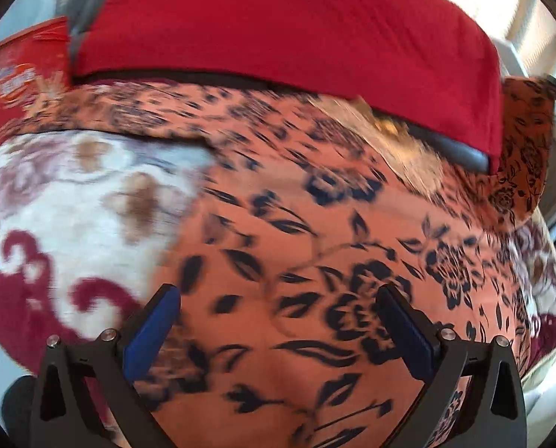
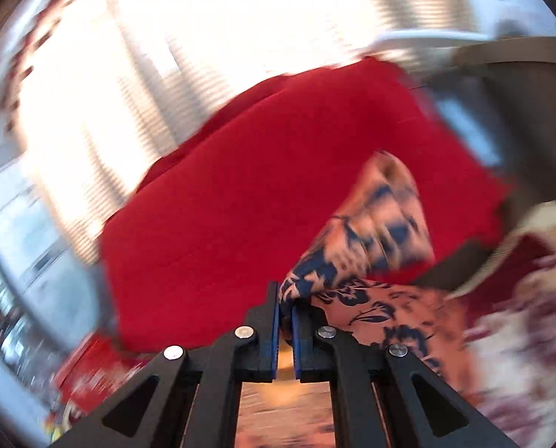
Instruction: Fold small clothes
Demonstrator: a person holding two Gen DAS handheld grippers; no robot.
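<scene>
Right tool (image 2: 285, 304): pads clenched on a bunched corner of the orange floral garment (image 2: 382, 313), lifted before one red cloth (image 2: 278, 194). Left tool (image 1: 278, 298): pads spread apart, released, above the same garment (image 1: 315, 261), which lies spread over a patterned cream-and-maroon blanket (image 1: 72, 205); the view is blurred.

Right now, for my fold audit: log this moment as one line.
left gripper: open above floral garment | right gripper: shut on garment corner | red cloth behind
</scene>
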